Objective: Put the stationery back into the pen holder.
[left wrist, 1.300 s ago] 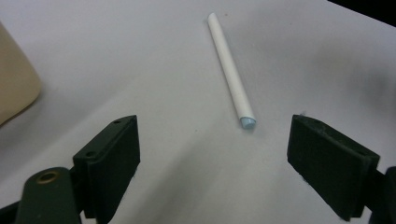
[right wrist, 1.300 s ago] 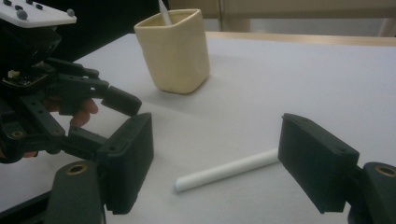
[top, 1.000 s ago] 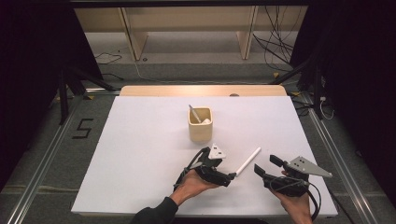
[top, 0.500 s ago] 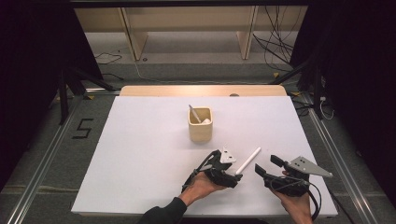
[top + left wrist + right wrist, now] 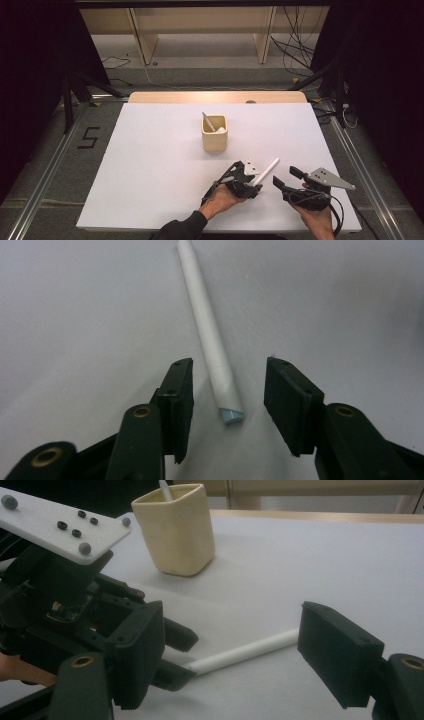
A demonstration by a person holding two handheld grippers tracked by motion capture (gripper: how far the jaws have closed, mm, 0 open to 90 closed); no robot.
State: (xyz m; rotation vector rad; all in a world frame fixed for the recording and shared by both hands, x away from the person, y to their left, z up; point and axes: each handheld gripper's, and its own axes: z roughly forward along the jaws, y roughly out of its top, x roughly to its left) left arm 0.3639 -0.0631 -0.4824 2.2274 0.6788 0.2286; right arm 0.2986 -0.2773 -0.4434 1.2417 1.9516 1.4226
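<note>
We saw a cream cup (image 5: 215, 134) with a squarish mouth and rounded corners standing near the middle of the white table (image 5: 150, 150). It looked like smooth matte pottery. A thin white stick leaned inside it against the far-left rim, beside a small pale lump we could not identify.

A white pen (image 5: 265, 171), a slim smooth cylinder with a pale blue end cap, lay flat on the table near the person's edge, right of centre. The left gripper (image 5: 227, 385) had its black jaws spread wide on either side of the pen's capped end, not touching it. The right gripper (image 5: 286, 181) rested just right of the pen, its jaws wide apart and holding nothing.

On the floor to the left, black tape formed the digit 5 (image 5: 88, 137).
</note>
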